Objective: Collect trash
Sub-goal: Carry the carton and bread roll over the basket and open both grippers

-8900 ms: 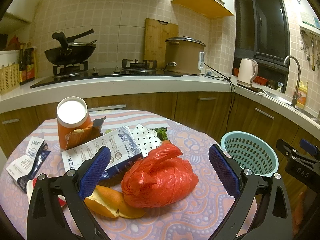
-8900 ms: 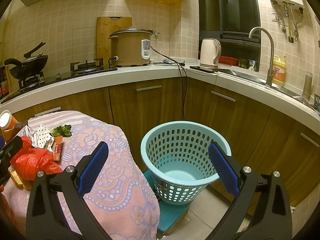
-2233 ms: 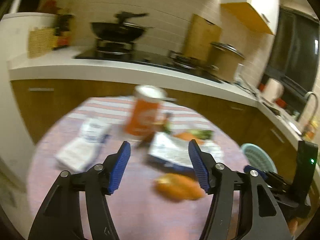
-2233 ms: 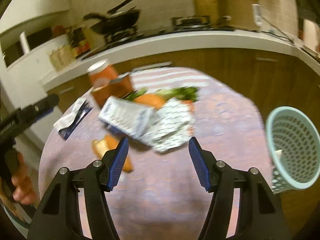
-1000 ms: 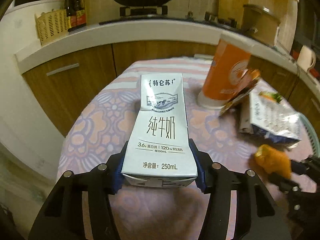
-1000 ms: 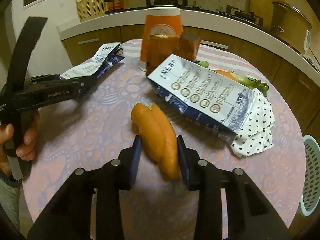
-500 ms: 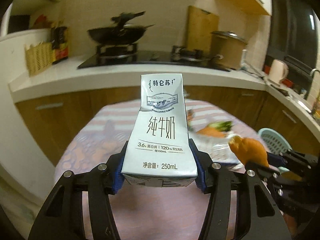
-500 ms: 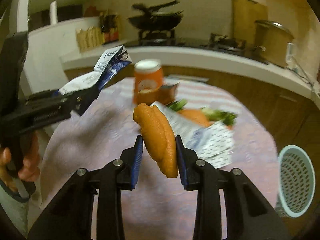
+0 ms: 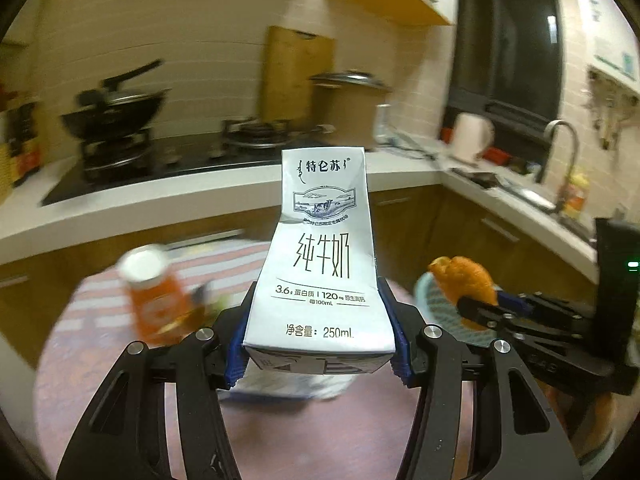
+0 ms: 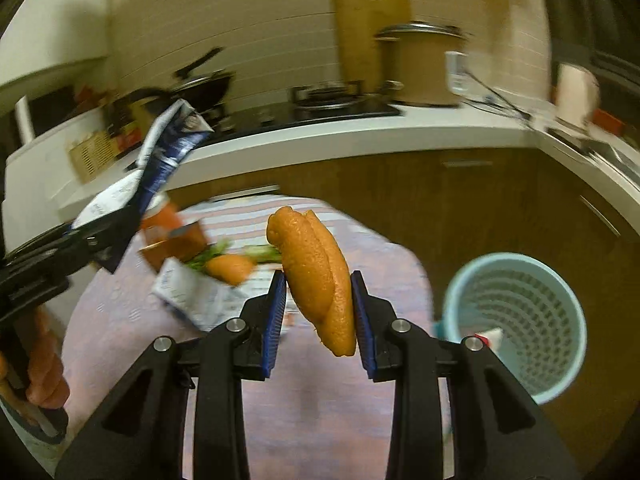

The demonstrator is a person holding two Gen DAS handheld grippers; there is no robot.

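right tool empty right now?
No, the right tool is clamped on an orange peel, held up off the table.

Blurred wok (image 9: 114, 114) on stove, cooker (image 10: 422, 66), kettle (image 9: 472, 136), perhaps faucet (image 9: 562, 148)

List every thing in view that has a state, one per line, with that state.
Left hand-held gripper: shut on the milk carton.
Milk carton: held off the table, dented.
Right hand-held gripper: shut on the orange peel.
Orange peel: held off the table.
Blue basket: upright on the floor, some trash inside.
Orange cup: on the table, blurred.
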